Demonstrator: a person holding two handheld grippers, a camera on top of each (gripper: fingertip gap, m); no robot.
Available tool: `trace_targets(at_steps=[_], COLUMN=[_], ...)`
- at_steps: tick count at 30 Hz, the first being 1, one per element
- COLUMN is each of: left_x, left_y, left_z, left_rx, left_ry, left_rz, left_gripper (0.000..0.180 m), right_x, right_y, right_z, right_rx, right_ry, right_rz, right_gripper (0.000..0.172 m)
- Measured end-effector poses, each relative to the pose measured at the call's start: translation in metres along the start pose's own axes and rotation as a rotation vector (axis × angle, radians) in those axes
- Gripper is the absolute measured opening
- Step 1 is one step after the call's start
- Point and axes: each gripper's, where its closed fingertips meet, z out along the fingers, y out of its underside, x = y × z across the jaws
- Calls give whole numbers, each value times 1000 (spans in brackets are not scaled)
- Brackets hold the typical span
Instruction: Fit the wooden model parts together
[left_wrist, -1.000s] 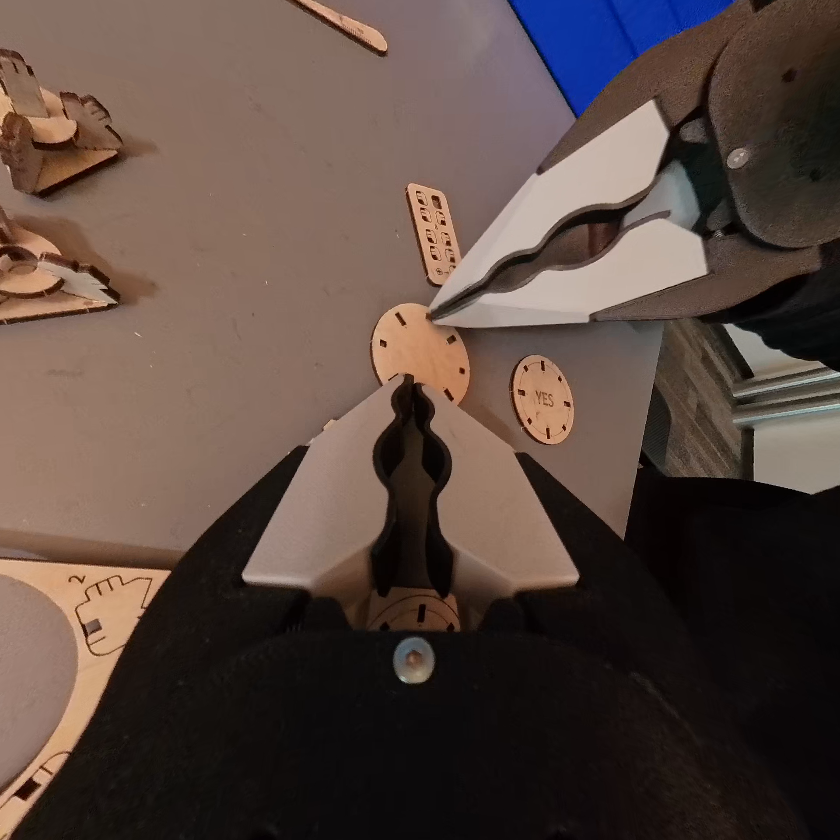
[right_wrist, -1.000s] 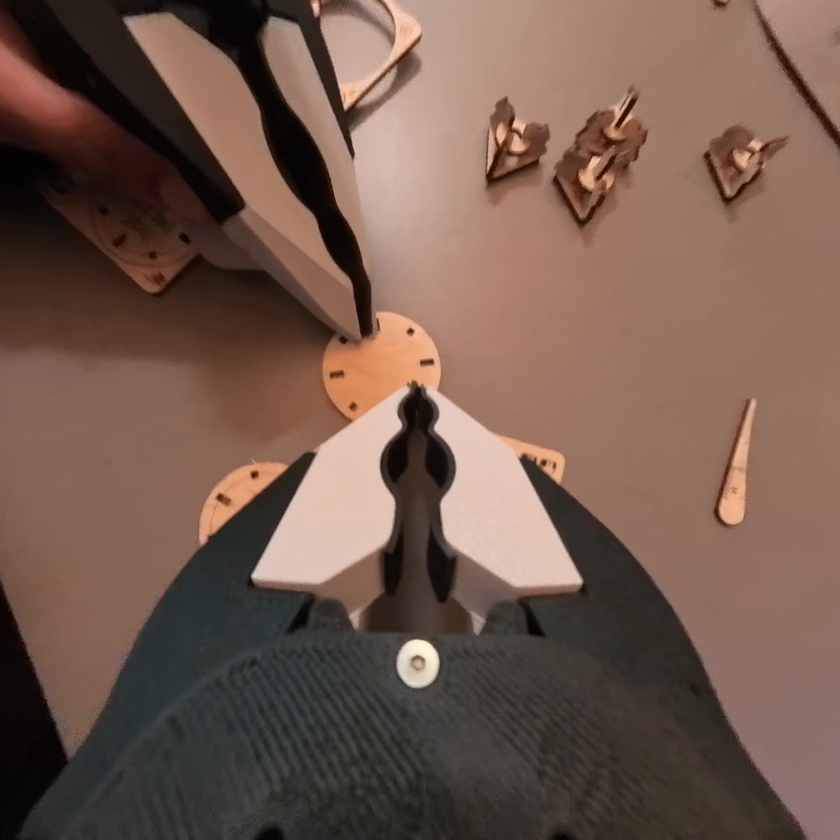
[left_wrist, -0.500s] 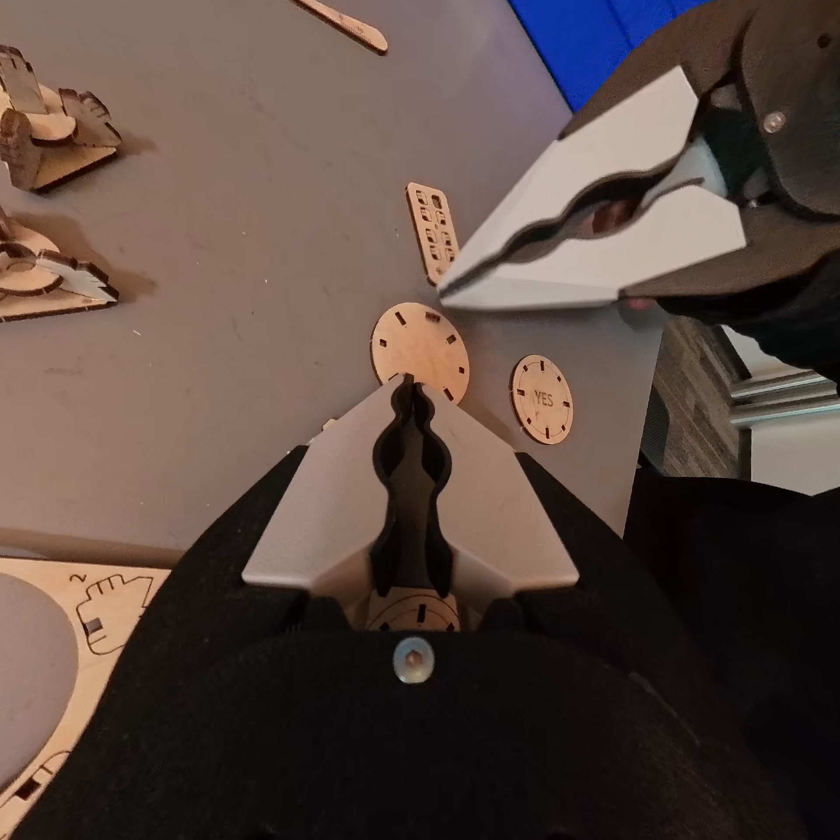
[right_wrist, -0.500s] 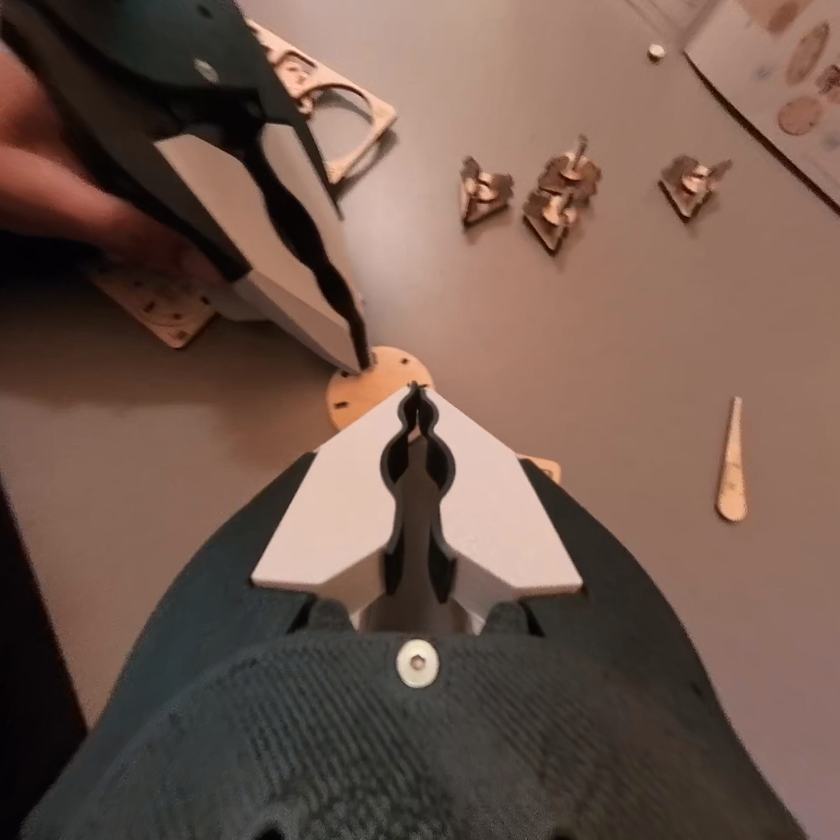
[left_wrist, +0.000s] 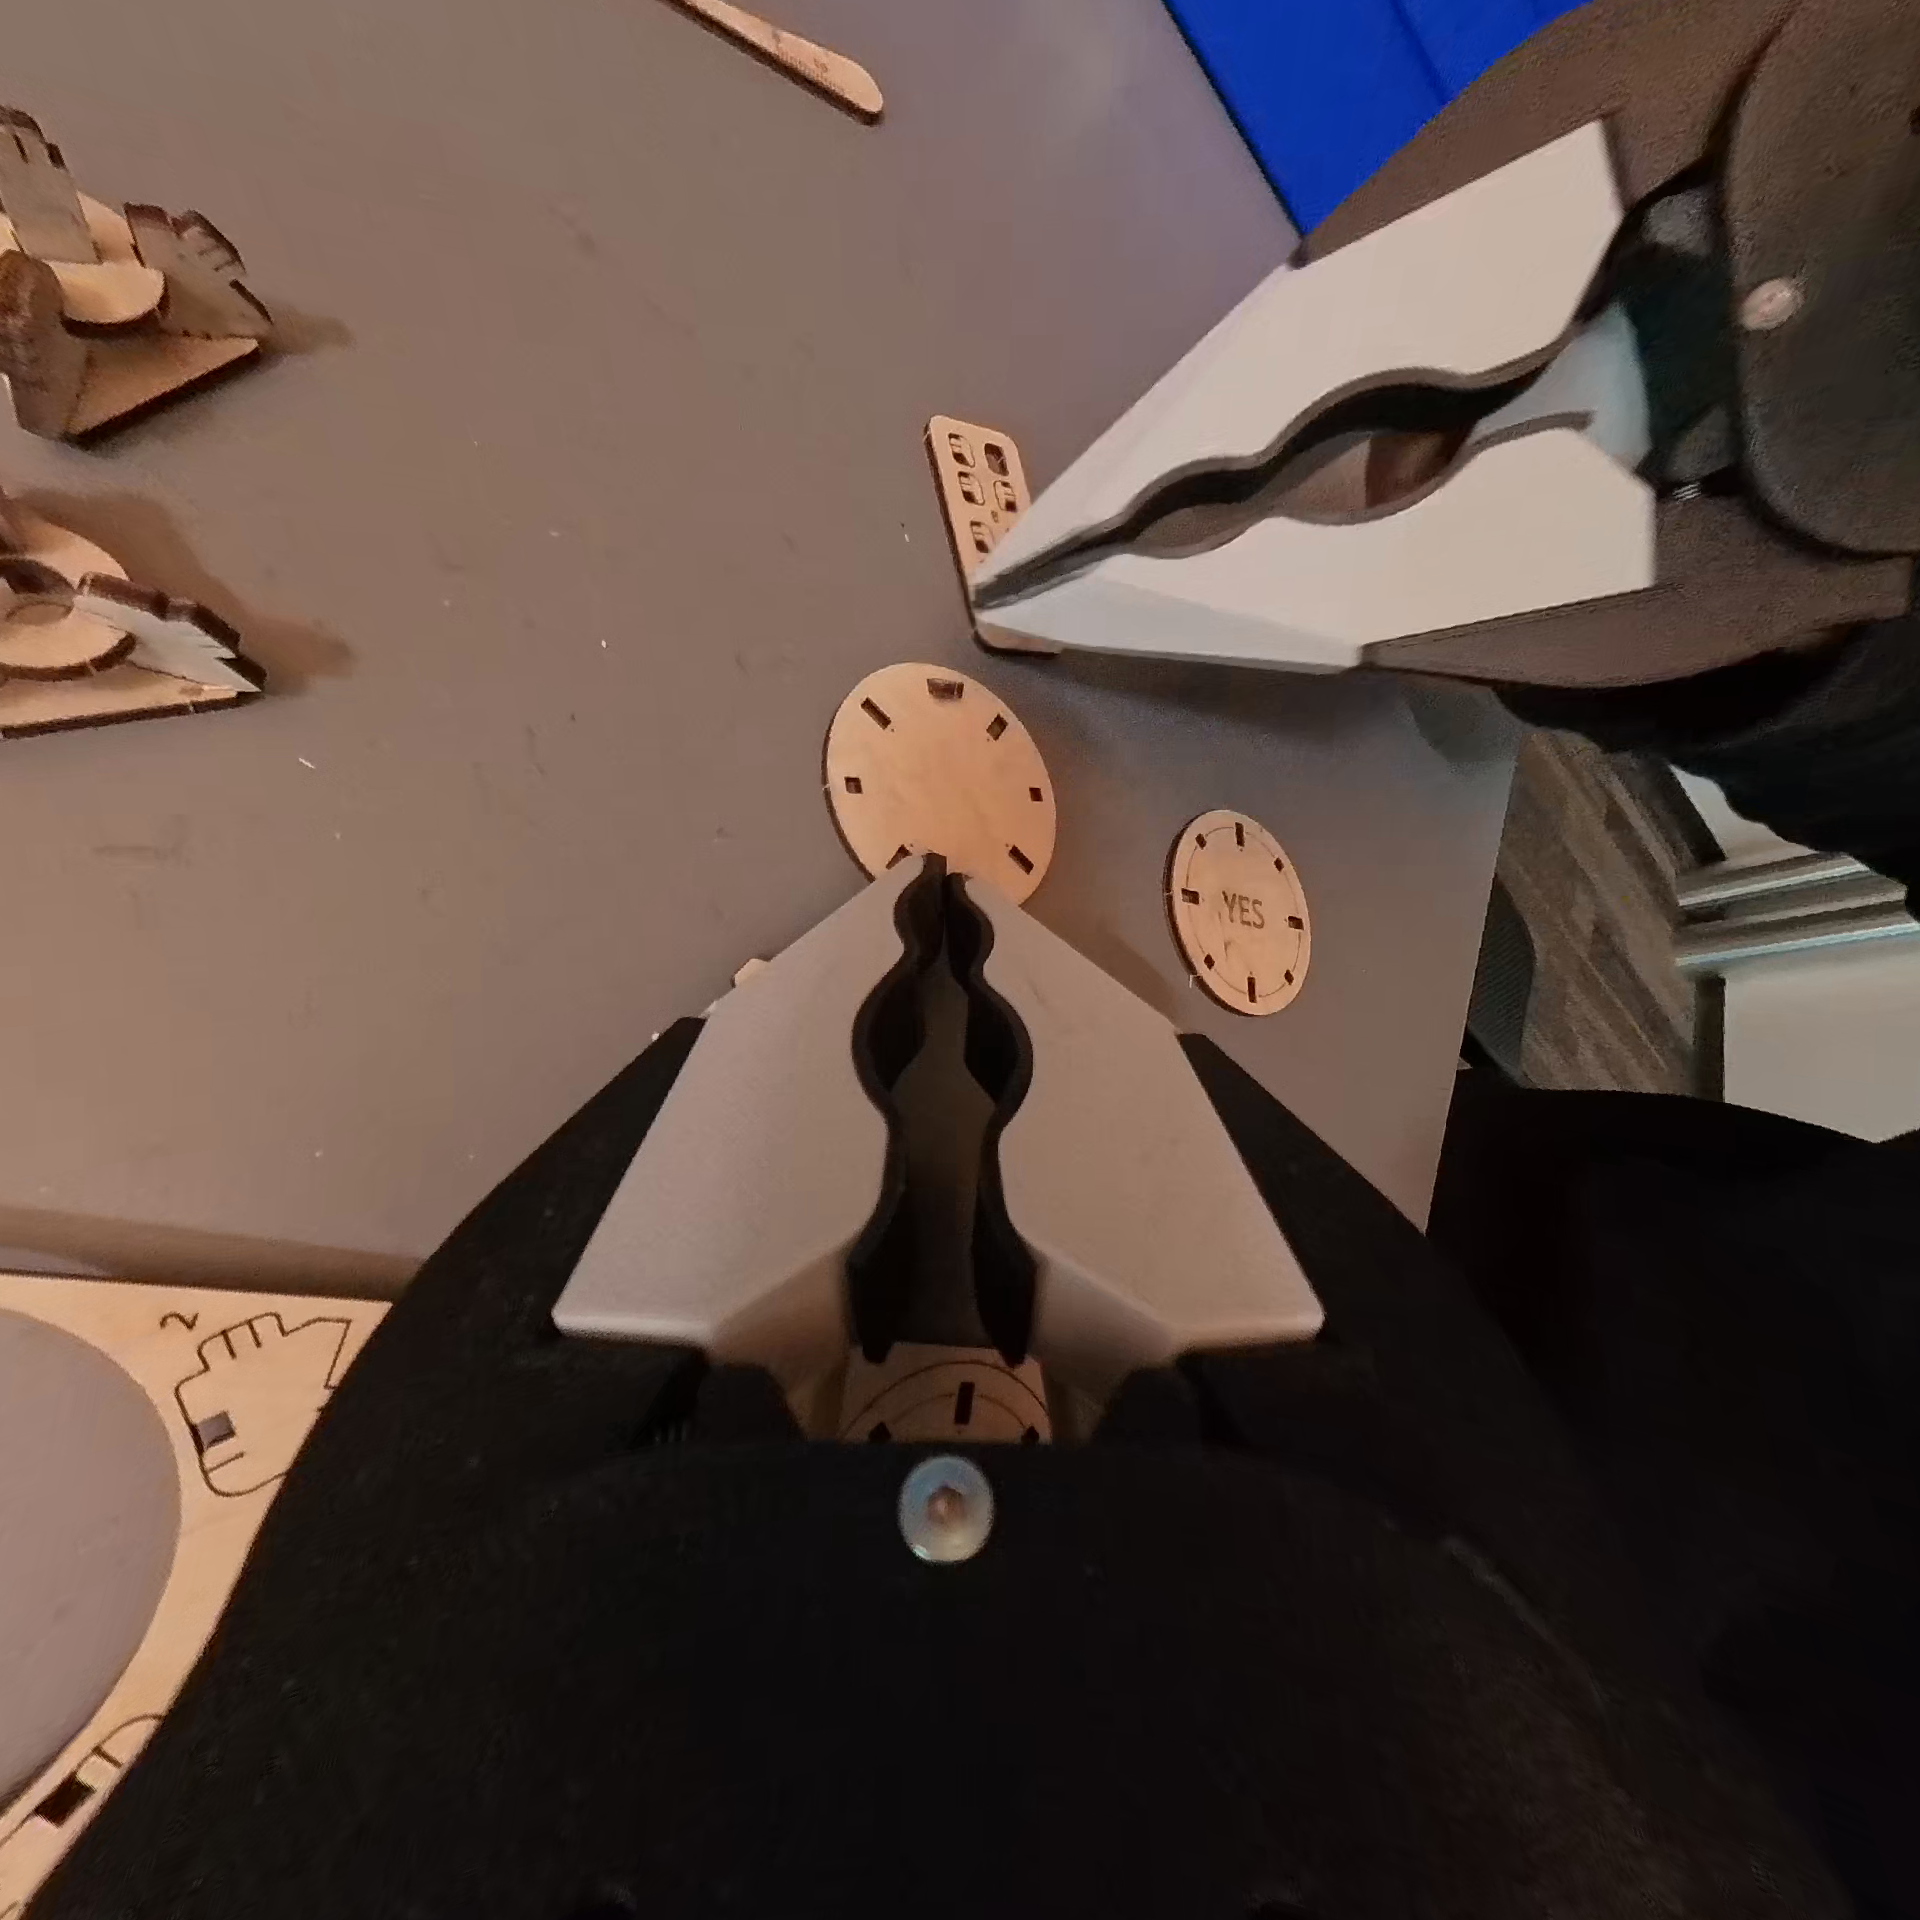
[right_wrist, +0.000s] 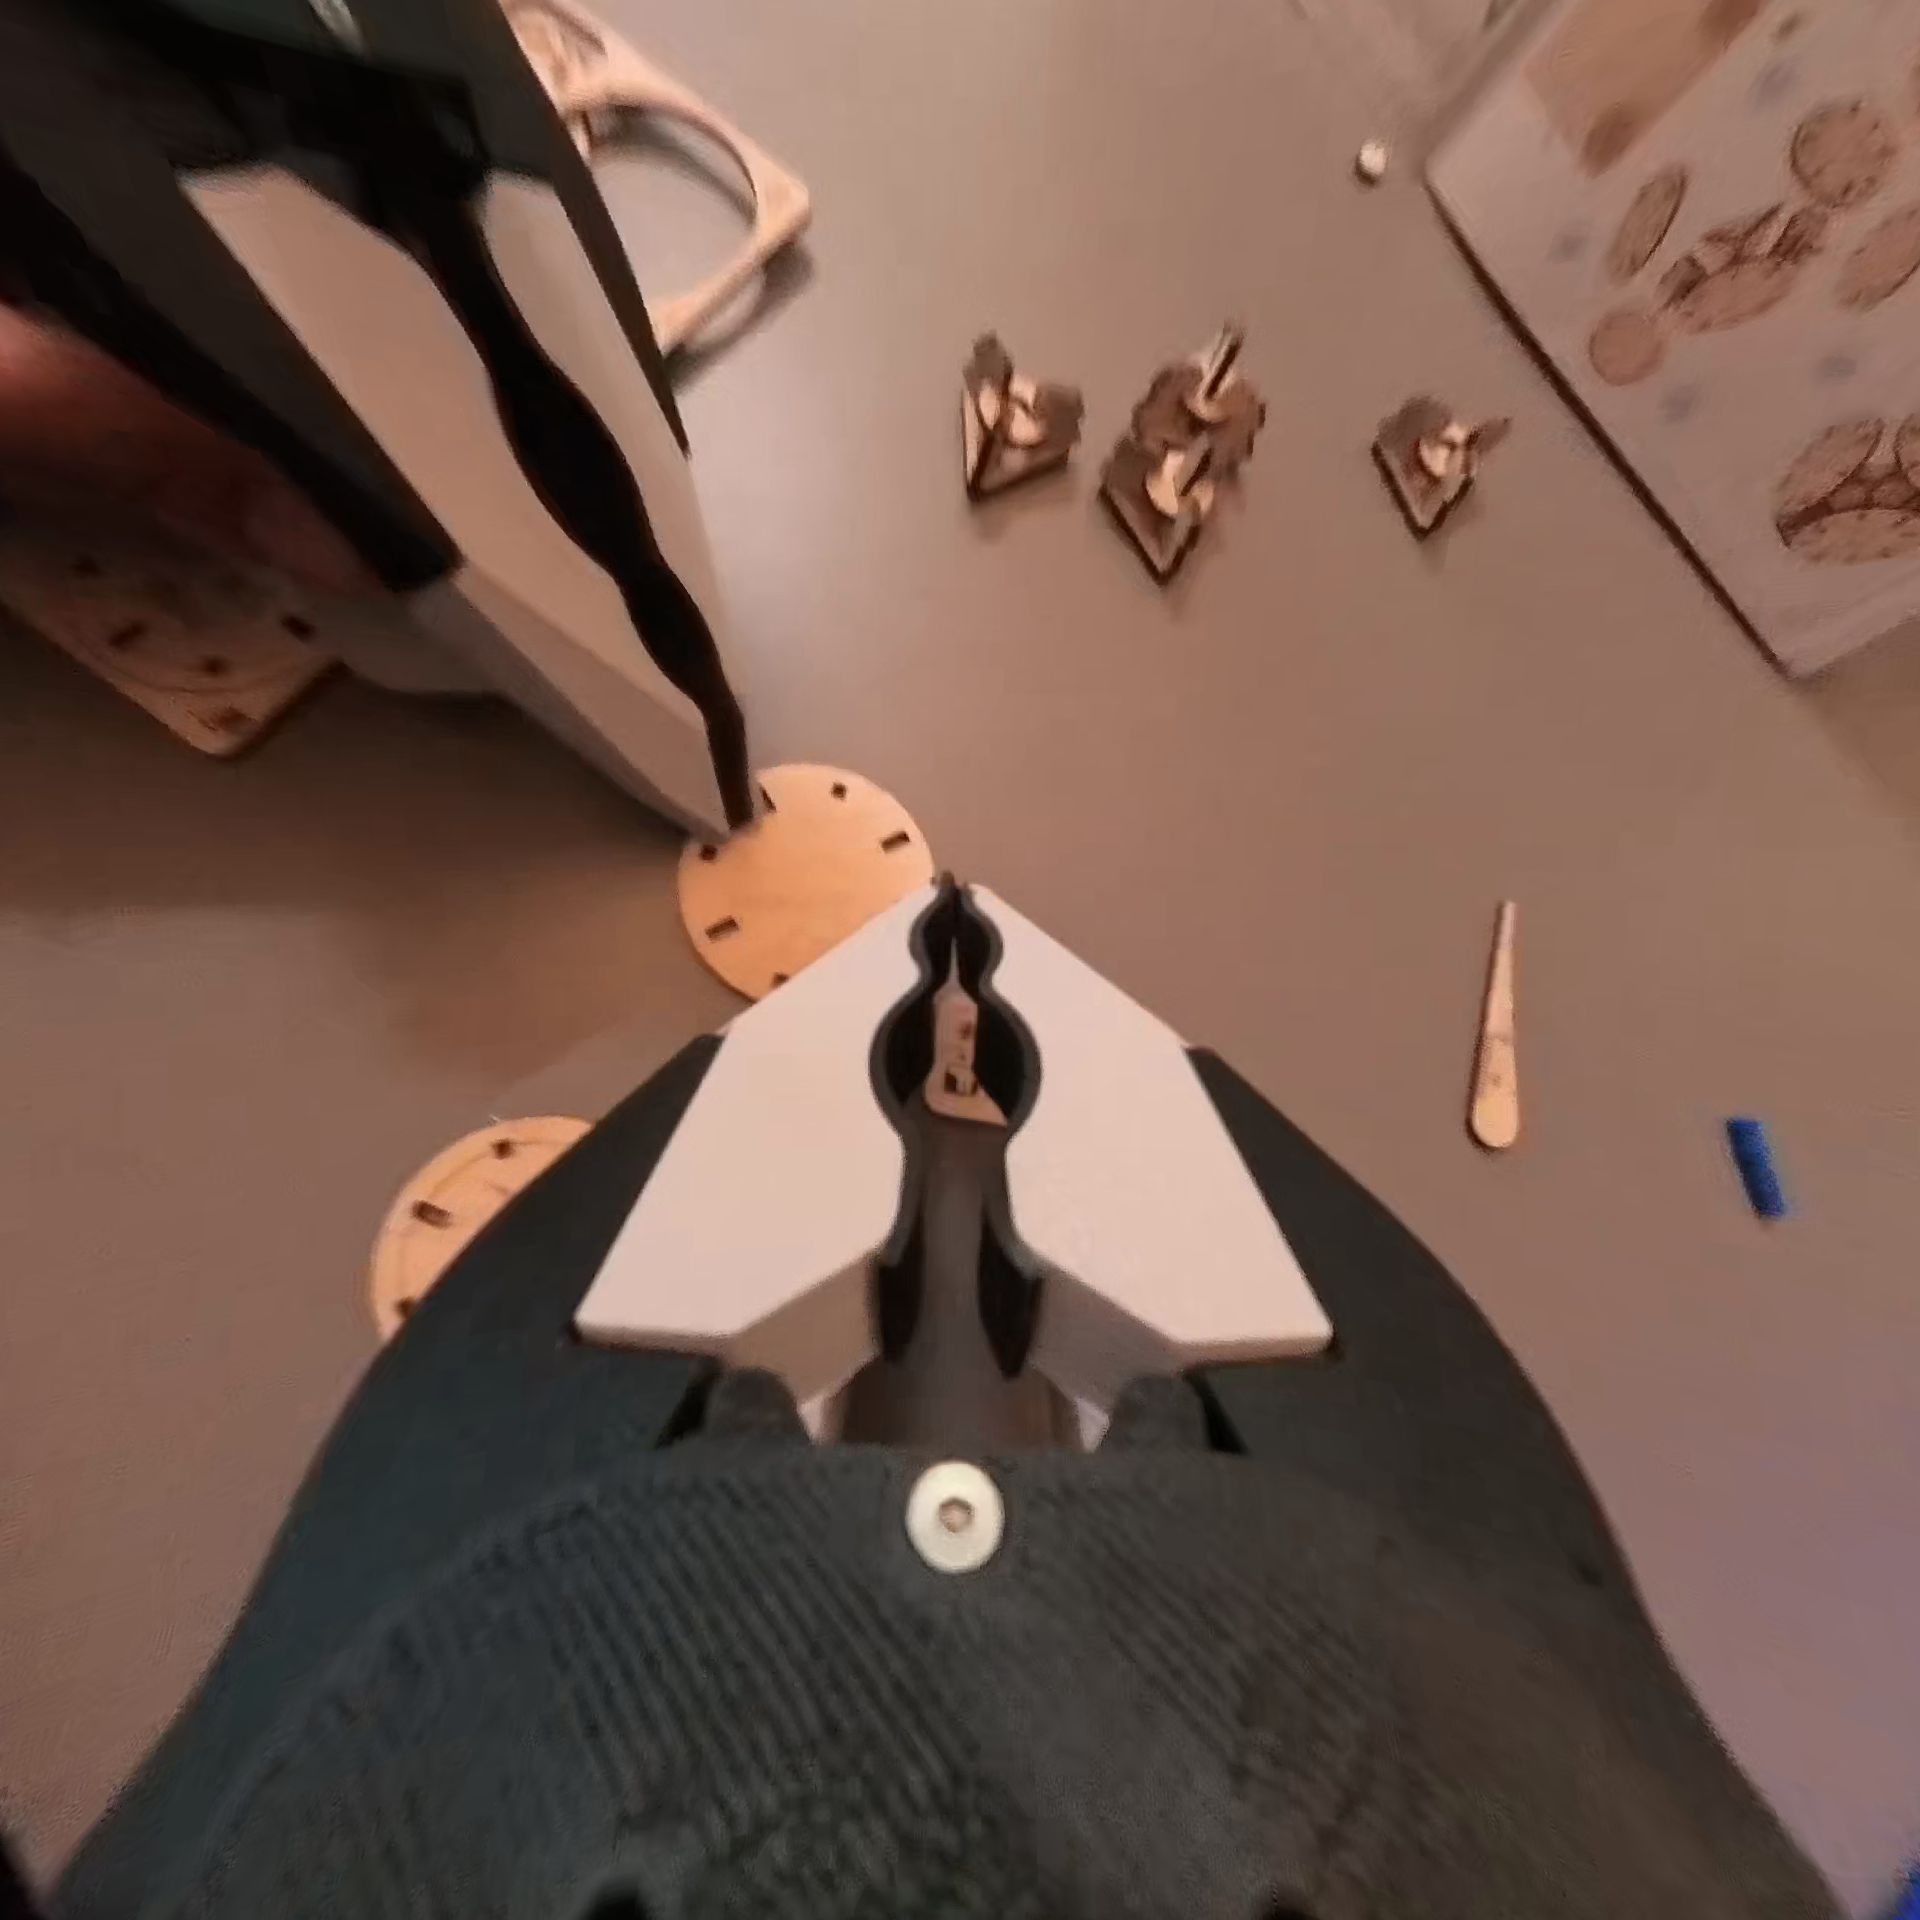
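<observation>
Grey tabletop (left_wrist: 436, 520) spreads under me, strewn with wooden pieces. My left gripper (left_wrist: 940, 868), fingers closed on nothing, presses its tips on a slotted wooden disc (left_wrist: 935, 774). My right gripper (left_wrist: 987, 603), closed and bare, hovers just beyond it, over a small wooden card (left_wrist: 971, 473).

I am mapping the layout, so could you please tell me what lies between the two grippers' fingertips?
The plain round wooden disc with rim slots lies on the grey table between the left gripper and right gripper, clearest in the left wrist view.
</observation>
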Motion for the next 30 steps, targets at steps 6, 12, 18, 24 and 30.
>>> trace_targets(at_steps=[6,12,18,24,30], left_x=[0,0,1,1,1], left_y=[0,0,0,0,0], left_z=[0,0,0,0,0], left_rx=[0,0,0,0,0], left_ry=[3,2,5,5,2], left_rz=[-3,-3,-5,-5,-2], left_gripper=[0,0,0,0,0], right_x=[-8,-10,-12,-11,-11], right_y=[6,3,9,9,8], right_z=[2,7,11,12,12], right_rx=[-26,44,14,-7,10], right_ry=[-67,-142,-148,-167,-294], right_rz=[73,195,181,177,352], right_gripper=[0,7,3,2,1])
